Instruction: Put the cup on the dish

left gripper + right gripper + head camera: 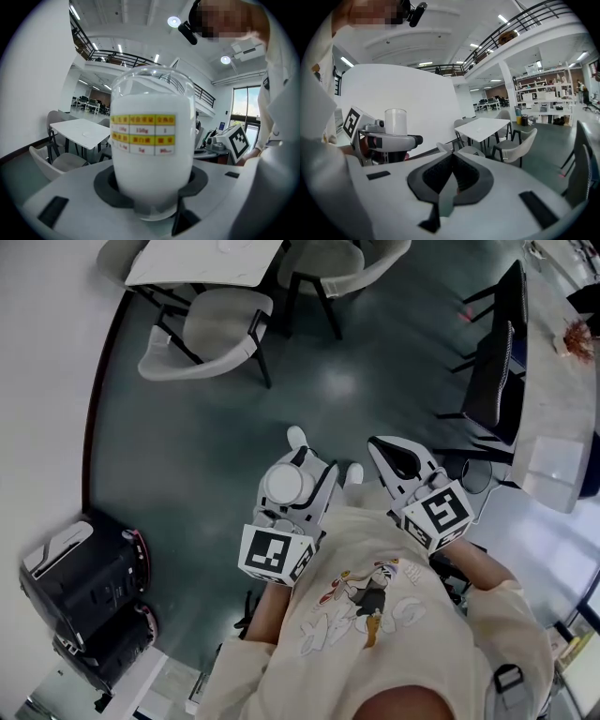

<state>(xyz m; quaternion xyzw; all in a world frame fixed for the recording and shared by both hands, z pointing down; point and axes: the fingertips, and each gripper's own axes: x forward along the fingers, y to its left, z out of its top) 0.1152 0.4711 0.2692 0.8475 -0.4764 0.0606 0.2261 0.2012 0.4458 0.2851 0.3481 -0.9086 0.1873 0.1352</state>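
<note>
The left gripper [319,465] squeezes the white cup [281,486] between its two fingers. The cup stands up straight above the dark floor [187,437]. At its 3 o'clock, the right gripper [380,448] has its fingers pressed together, holding nothing. A chair [202,334] and a table [202,261] sit at 12 o'clock.

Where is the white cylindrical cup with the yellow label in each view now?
Head view: white cylindrical cup, centre, seen from above, held in the left gripper.
Left gripper view: the cup fills the centre, between the jaws.
Right gripper view: the cup, small, upright, left of centre.
Shared landmark: white table with grey chairs: top, left, and right of centre in that order.
</note>
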